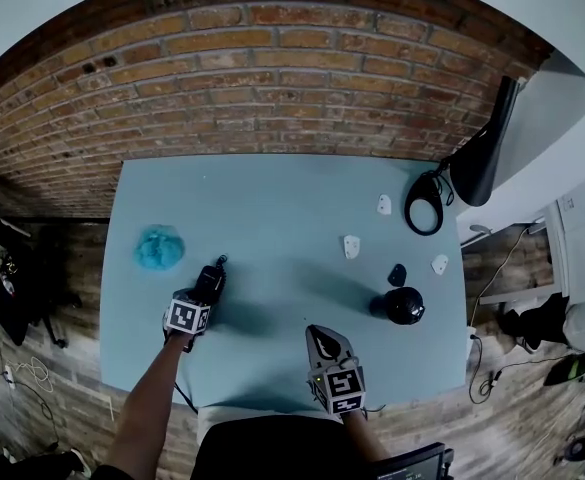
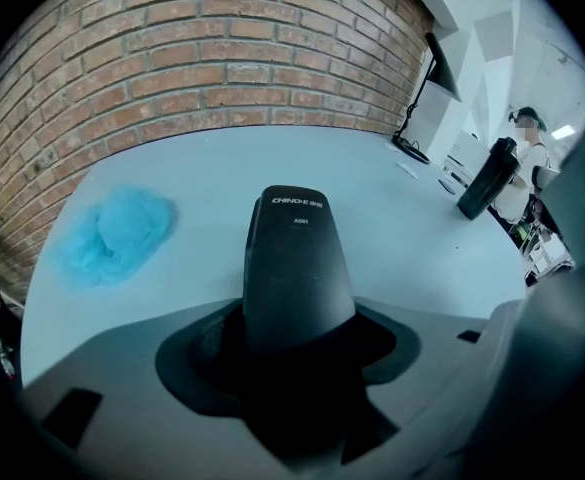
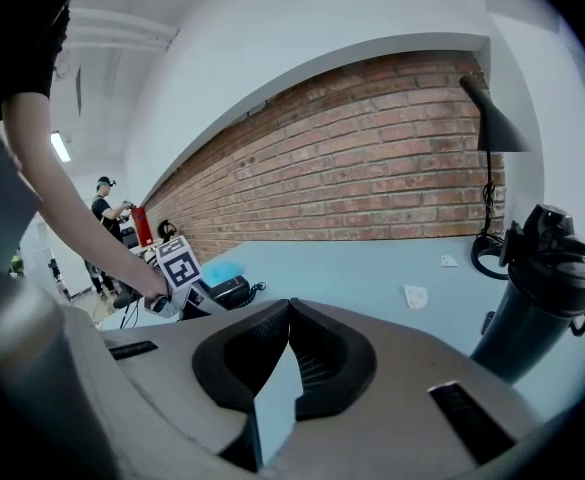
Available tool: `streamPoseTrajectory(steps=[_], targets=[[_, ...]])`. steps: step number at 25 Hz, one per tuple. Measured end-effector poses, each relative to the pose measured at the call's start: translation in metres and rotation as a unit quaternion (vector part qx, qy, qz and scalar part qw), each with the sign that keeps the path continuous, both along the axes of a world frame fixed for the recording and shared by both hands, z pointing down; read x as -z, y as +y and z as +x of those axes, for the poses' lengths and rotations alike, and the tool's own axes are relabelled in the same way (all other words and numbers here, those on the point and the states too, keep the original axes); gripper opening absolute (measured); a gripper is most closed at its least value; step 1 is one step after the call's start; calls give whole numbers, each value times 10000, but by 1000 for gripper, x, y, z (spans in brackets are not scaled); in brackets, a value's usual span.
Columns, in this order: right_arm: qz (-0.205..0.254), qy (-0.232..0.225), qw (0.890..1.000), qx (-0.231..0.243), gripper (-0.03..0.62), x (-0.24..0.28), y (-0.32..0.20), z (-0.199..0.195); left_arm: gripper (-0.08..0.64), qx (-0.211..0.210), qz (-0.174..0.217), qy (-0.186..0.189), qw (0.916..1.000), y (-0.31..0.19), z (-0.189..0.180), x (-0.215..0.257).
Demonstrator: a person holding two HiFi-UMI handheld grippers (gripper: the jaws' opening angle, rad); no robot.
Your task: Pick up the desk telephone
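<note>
The desk telephone [image 2: 297,258] is a black wedge-shaped unit with white print at its far end. My left gripper [image 2: 294,338] is shut on its near end. In the head view the telephone [image 1: 210,278] sits left of the middle of the light blue table [image 1: 272,198], with the left gripper [image 1: 200,293] on it from the near side. The right gripper view shows the telephone [image 3: 222,290] low over the table, its curly cord trailing right. I cannot tell whether it touches the surface. My right gripper [image 1: 320,336] hovers near the front edge, its jaws [image 3: 290,306] shut and empty.
A crumpled blue cloth [image 1: 159,247] lies left of the telephone. A black flask [image 1: 404,306] stands at the right, with a small black piece [image 1: 397,274] and three white bits [image 1: 351,246] nearby. A black lamp [image 1: 482,153] and a coiled cable [image 1: 424,203] occupy the far right corner, against the brick wall.
</note>
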State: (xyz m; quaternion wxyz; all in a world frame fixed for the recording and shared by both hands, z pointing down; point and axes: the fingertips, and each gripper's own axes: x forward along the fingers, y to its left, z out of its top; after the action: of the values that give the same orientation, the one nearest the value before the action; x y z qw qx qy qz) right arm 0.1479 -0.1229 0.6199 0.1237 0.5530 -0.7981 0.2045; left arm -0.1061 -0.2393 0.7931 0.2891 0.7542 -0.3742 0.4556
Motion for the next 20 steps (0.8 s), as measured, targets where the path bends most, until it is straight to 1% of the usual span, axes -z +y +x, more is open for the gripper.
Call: streamPoseTrajectory(steps=[3,11,15,20], targets=[[18,22,10000,-65,8,0,1,6,293,40,29,-46,10000,4,0,1],[-6,-8,9999,-137,8,-1,0,10,289,312,52,-7,9995,11,-2,5],[5,-16,9999,-109,8,-1,0,8,288,279,120,4,9995,12,0,12],[21,-33,9999,-115,8,-1,2,8,290,304,255,145,9991,7,4,23]])
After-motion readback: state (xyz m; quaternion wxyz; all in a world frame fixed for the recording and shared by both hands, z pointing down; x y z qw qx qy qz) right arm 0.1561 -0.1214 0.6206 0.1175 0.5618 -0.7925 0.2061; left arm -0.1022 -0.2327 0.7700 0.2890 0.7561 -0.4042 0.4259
